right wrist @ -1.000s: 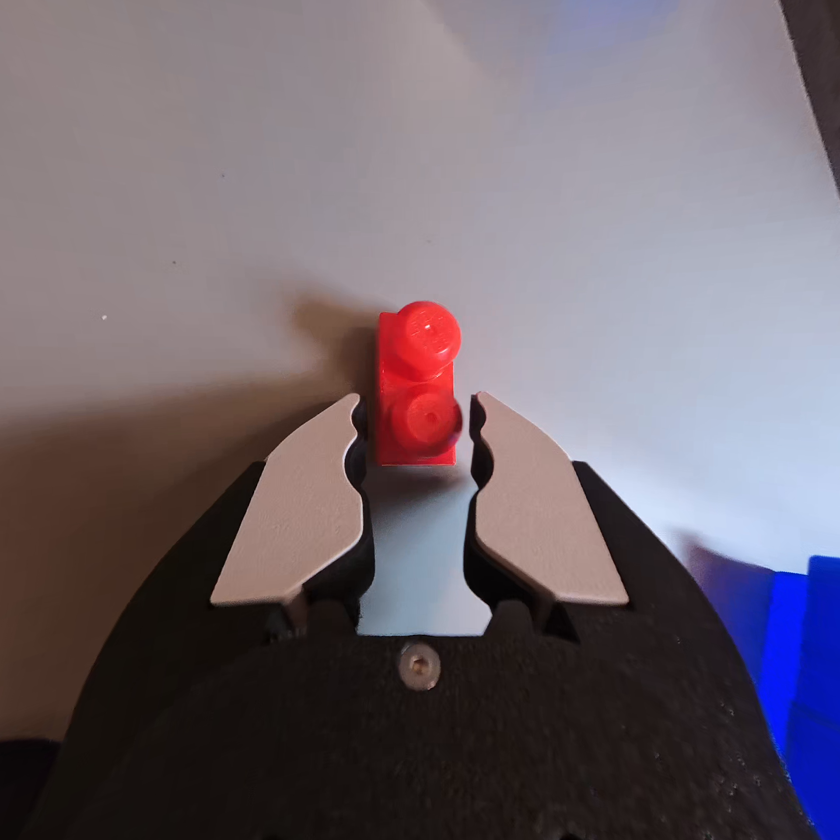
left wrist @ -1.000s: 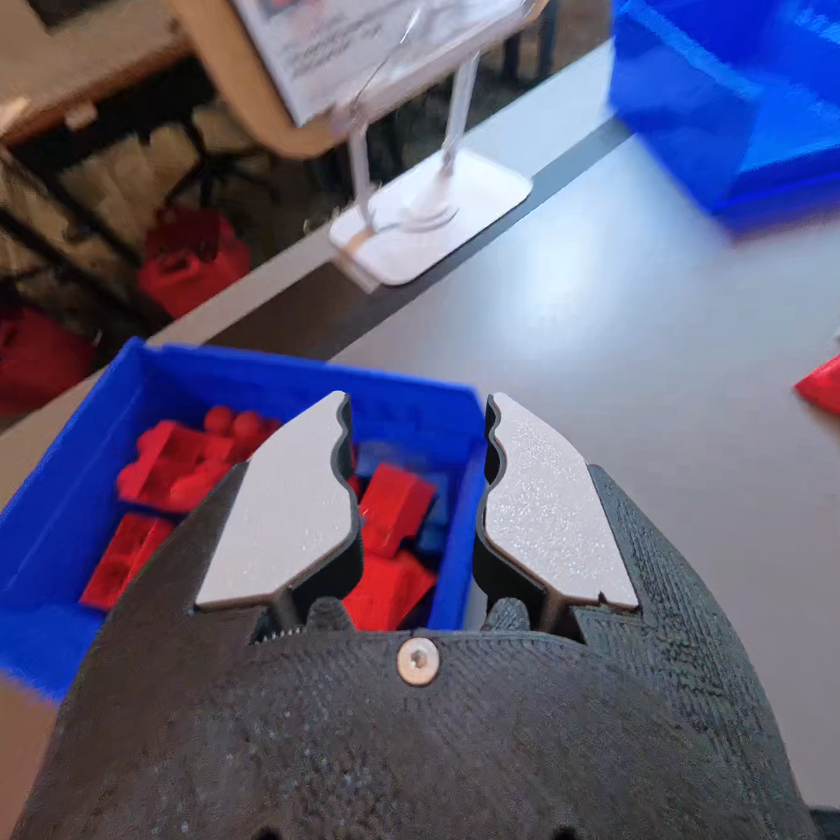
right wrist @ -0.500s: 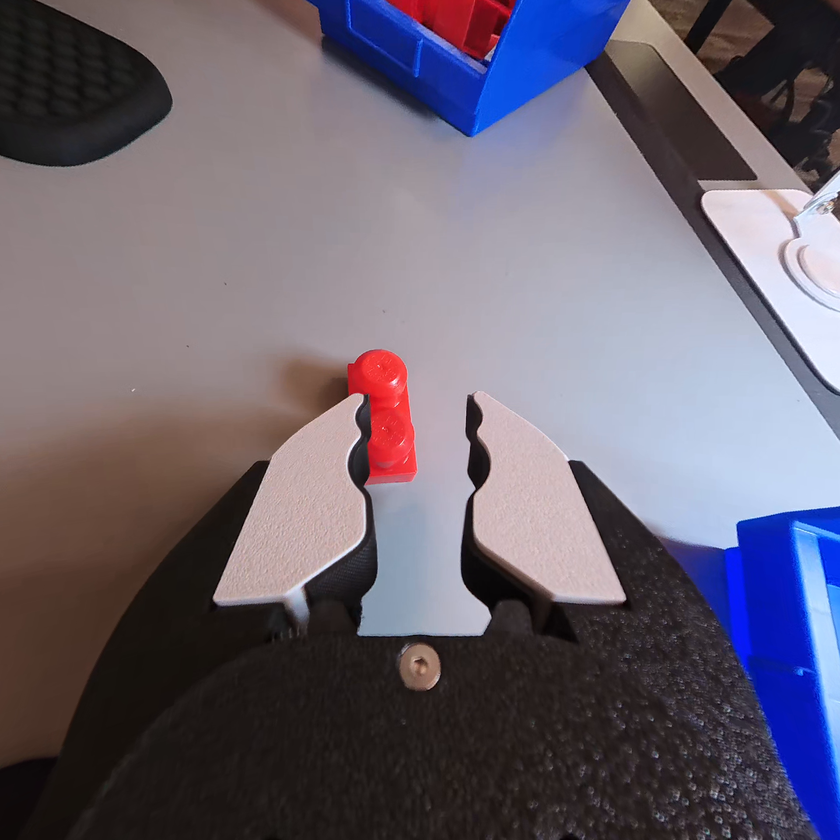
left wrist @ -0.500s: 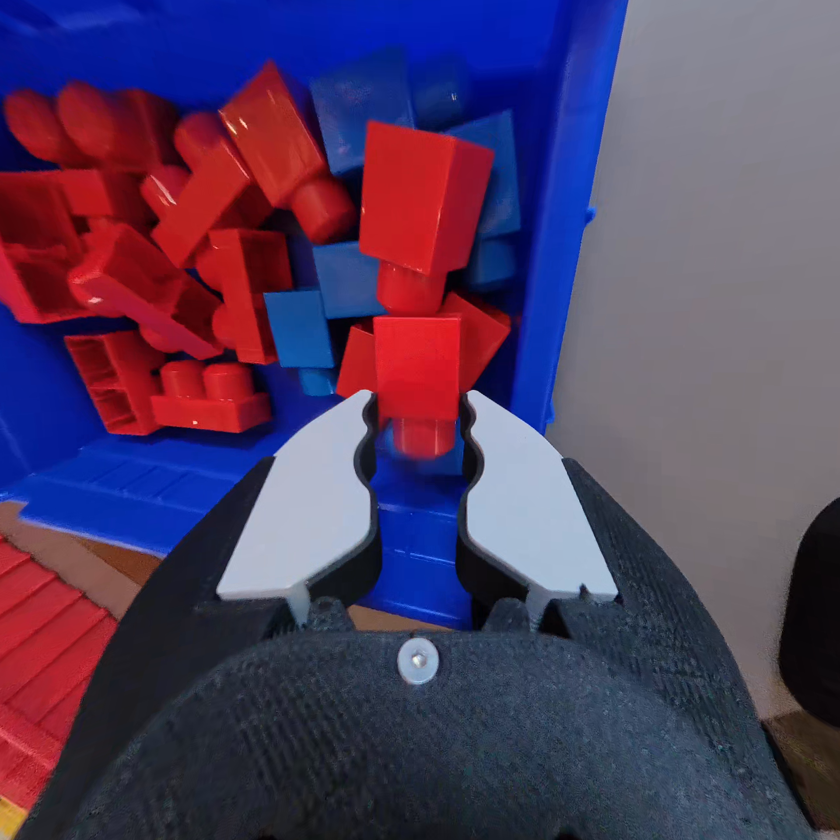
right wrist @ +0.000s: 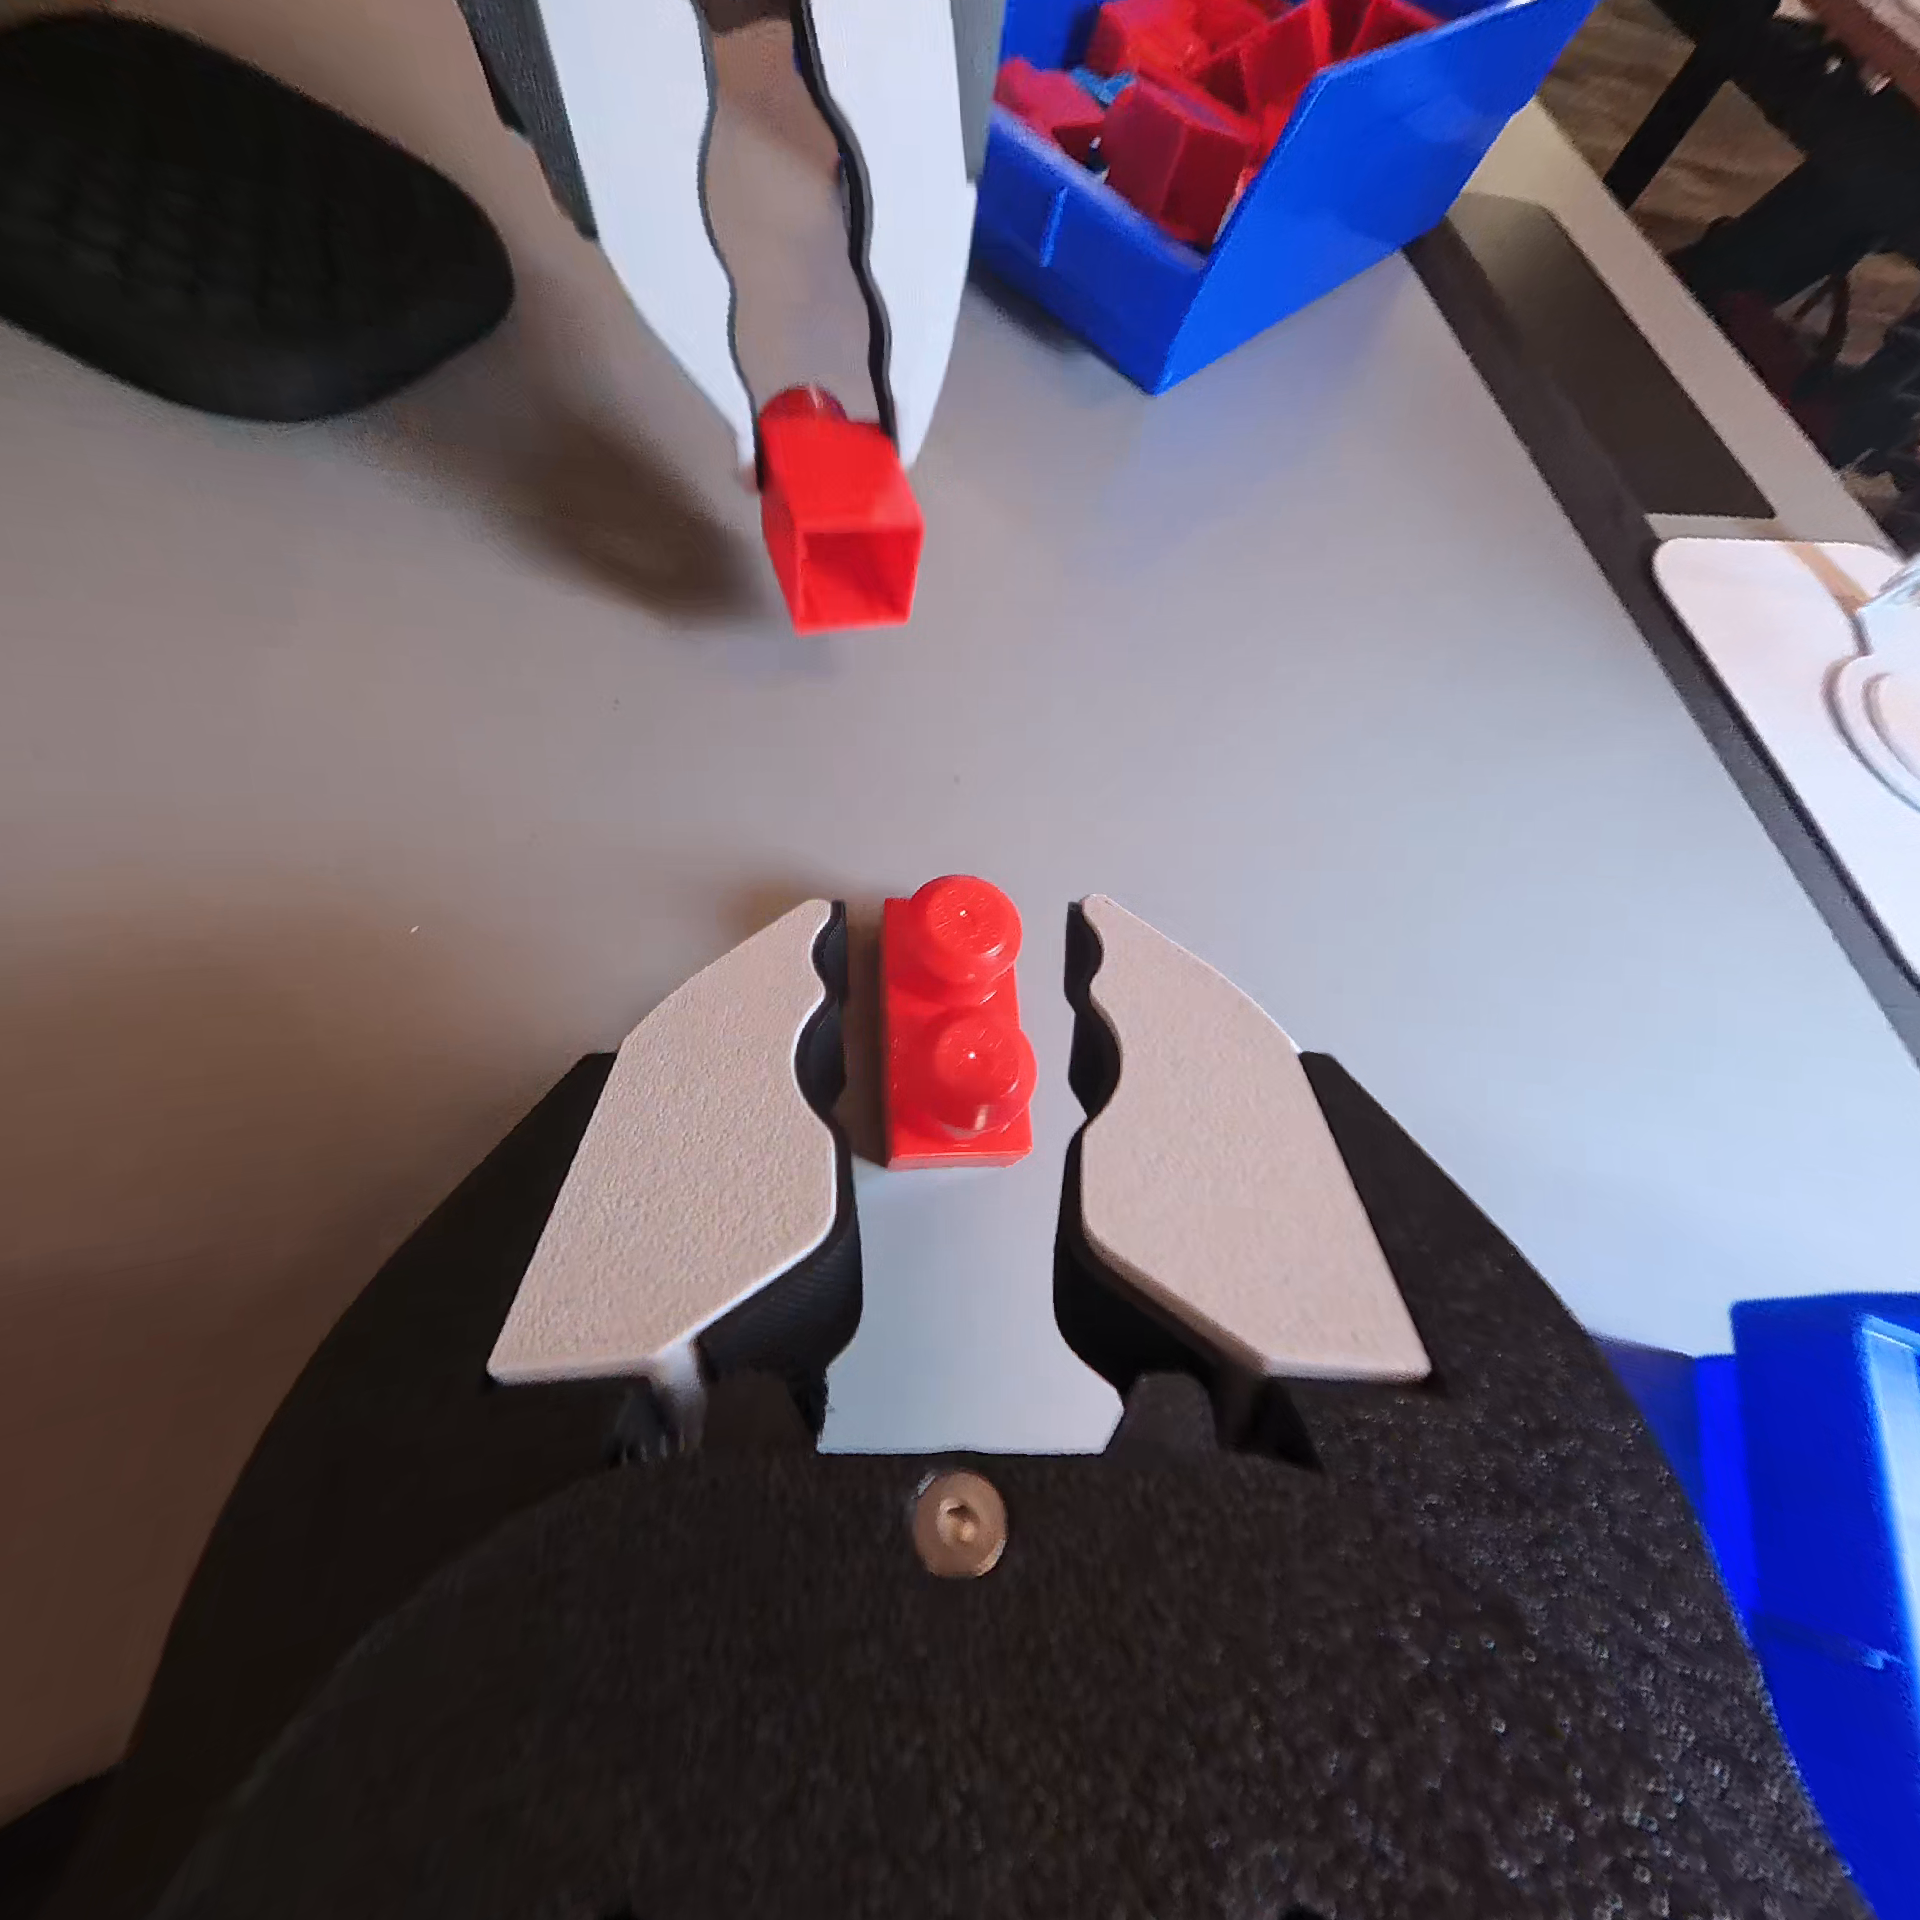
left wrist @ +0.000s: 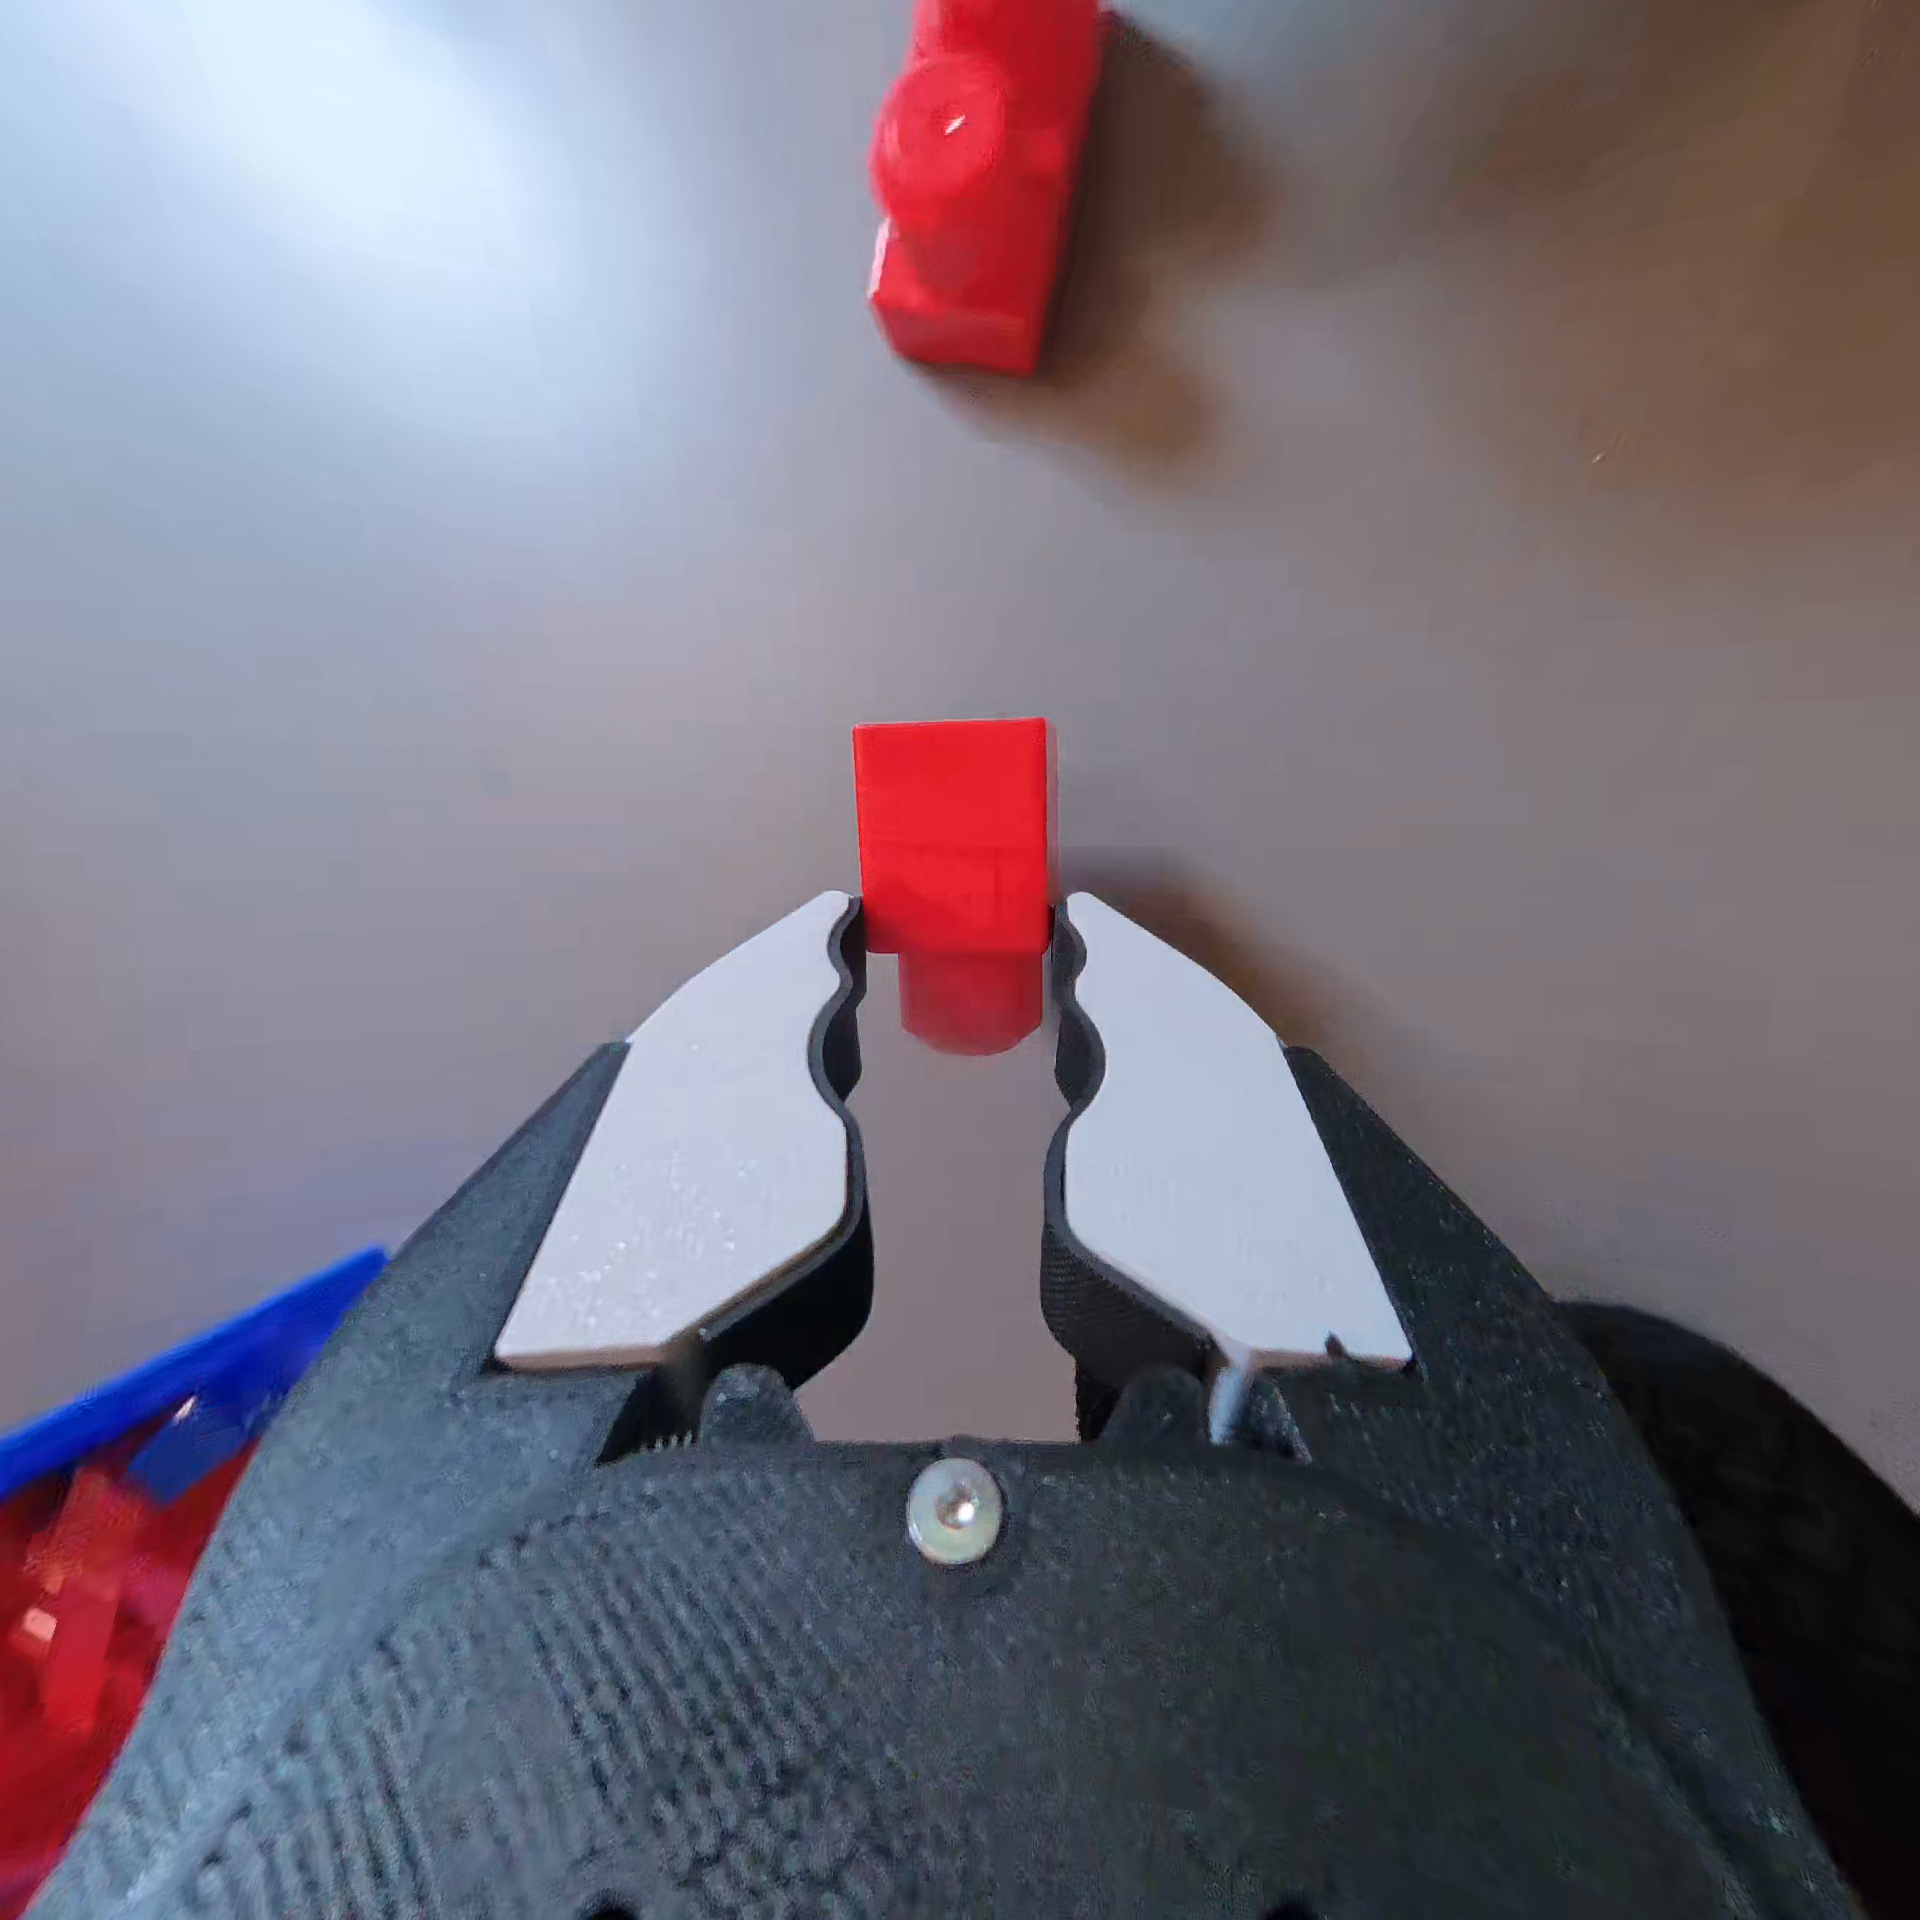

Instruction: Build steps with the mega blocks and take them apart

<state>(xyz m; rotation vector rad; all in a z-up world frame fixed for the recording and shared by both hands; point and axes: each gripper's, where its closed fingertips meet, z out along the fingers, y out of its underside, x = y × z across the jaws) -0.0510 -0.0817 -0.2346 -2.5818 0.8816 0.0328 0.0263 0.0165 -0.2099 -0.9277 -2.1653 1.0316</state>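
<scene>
Grey tabletop (right wrist: 1299, 779); two-stud red block (right wrist: 958, 1029) resting between parted fingers of right hand-held gripper (right wrist: 956, 925), untouched; beyond it, left hand-held gripper (left wrist: 954, 914) clamping single-stud red block (left wrist: 951, 831); blue bin (right wrist: 1247, 270) of blocks farther back.

Blue bin (left wrist: 177, 1351) blurred, cut off; two-stud block (left wrist: 971, 187) top cropped.

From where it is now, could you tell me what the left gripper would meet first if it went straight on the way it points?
Probably the grey table, since it points steeply down; the two-stud block lies further ahead.
</scene>
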